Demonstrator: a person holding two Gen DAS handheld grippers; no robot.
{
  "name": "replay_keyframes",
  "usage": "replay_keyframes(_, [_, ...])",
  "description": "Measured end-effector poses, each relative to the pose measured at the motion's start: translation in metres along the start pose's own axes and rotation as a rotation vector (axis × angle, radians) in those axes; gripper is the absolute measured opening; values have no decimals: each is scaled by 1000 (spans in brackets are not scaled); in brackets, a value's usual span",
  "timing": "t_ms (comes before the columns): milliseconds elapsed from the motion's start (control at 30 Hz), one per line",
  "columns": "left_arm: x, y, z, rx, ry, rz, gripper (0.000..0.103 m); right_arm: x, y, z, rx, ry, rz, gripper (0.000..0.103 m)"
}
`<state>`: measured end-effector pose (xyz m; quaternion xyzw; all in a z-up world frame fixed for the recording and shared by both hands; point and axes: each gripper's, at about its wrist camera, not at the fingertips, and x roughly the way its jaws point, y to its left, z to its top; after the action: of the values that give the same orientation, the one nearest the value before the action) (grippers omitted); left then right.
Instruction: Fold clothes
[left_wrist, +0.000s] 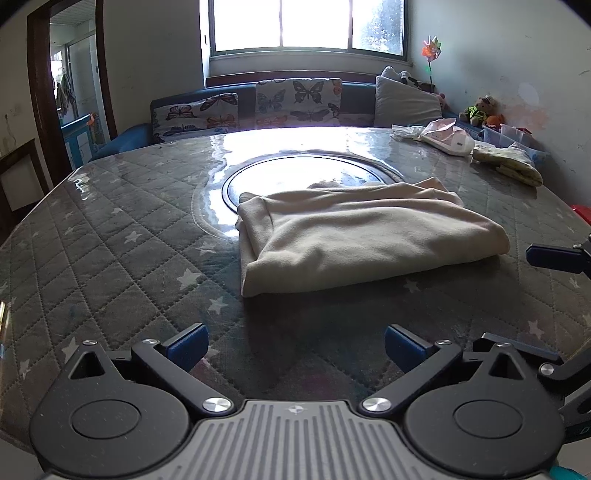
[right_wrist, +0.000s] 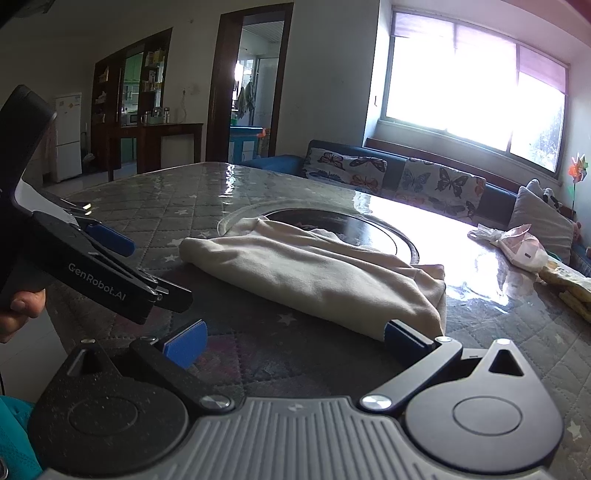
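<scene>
The left claw (left_wrist: 295, 345) sits nearest the left wrist camera, its blue pads (left_wrist: 188, 347) spread wide apart with nothing between them, hovering over the quilted star-patterned counter (left_wrist: 110, 240). Ahead of it lies the cream garment (left_wrist: 354, 236), folded into a thick bundle, its far edge reaching the dark round inset (left_wrist: 236, 177) at the counter's middle. In the right wrist view, the right claw (right_wrist: 295, 341) is likewise wide apart and empty; its right pad (right_wrist: 402, 338) sits just at the garment's near corner, contact unclear. Other clothes (left_wrist: 509, 162) lie well apart at the counter's far right.
</scene>
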<state>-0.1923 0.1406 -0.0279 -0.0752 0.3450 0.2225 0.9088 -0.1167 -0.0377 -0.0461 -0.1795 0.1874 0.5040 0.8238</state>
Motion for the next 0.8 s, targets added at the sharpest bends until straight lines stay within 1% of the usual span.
replay_keyframes(267, [4, -1, 3, -2, 18, -3, 103, -1, 0, 0, -6, -1, -2, 103])
replay_keyframes(400, [6, 7, 9, -6, 5, 13, 103, 5, 0, 6, -26, 9, 12, 103])
replay_keyframes(567, [11, 33, 22, -37, -15, 62, 103, 22, 5, 19, -59, 19, 42, 103])
replay_keyframes(700, [22, 60, 32, -90, 3, 82, 103, 46, 20, 36, -113, 33, 97, 101])
replay_keyframes(767, [29, 72, 37, -121, 16, 89, 103, 58, 30, 43, -146, 41, 125, 97])
replay_keyframes(800, [32, 78, 39, -133, 21, 88, 103, 64, 35, 47, -165, 46, 140, 96])
